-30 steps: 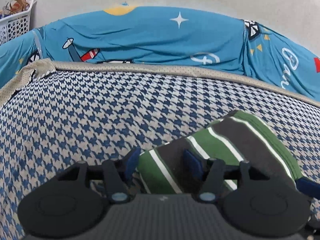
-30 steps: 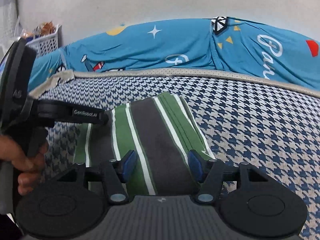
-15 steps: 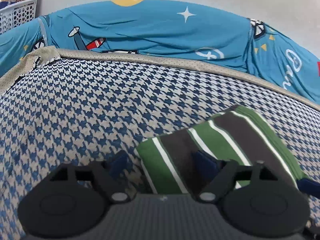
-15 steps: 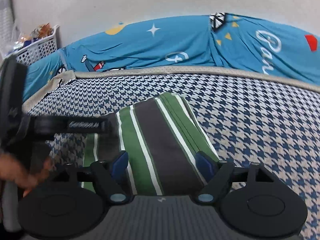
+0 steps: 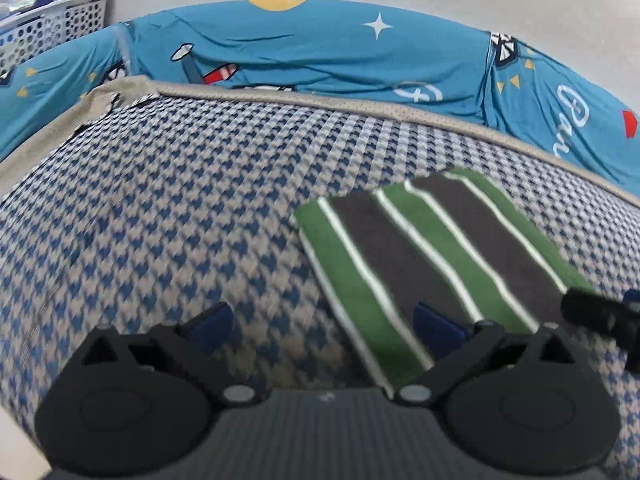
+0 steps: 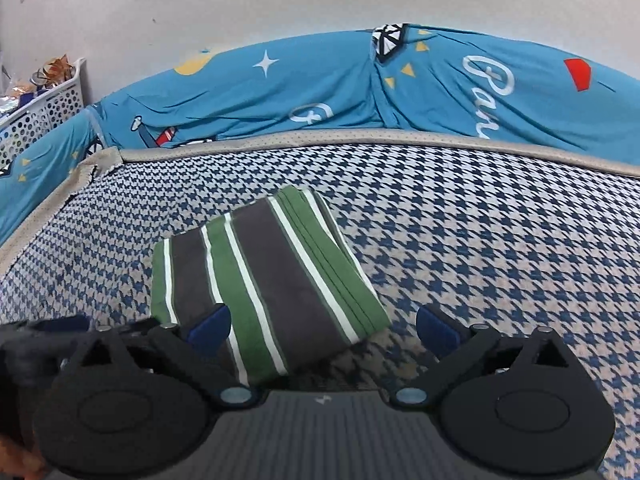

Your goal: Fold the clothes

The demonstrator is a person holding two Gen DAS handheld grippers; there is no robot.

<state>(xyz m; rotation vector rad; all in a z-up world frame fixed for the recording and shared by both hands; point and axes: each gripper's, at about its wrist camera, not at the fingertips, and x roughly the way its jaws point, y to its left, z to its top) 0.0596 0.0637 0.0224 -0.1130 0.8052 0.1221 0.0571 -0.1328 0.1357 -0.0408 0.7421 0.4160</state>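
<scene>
A houndstooth bed (image 6: 500, 248) fills both views. Nearest, the left hand-held gripper (image 5: 320, 320) and right hand-held gripper (image 6: 324, 326) are opening, nothing pinched. Just beyond lies the folded striped shirt (image 6: 264, 276), flat on the bed; farther, blue bedding (image 6: 320, 80). A finger dragging its near edge could undo the fold.

Both fisheye views ride low on their grippers, tilted down across the houndstooth mattress (image 5: 168, 208) toward the blue cartoon-print bedding (image 5: 320, 52) and the wall. The left wrist view sits close, with the striped folded garment (image 5: 432, 248) at right of frame; the right wrist view has it centre-left (image 6: 264, 280). Both share the white basket (image 6: 48, 108) at upper left.
</scene>
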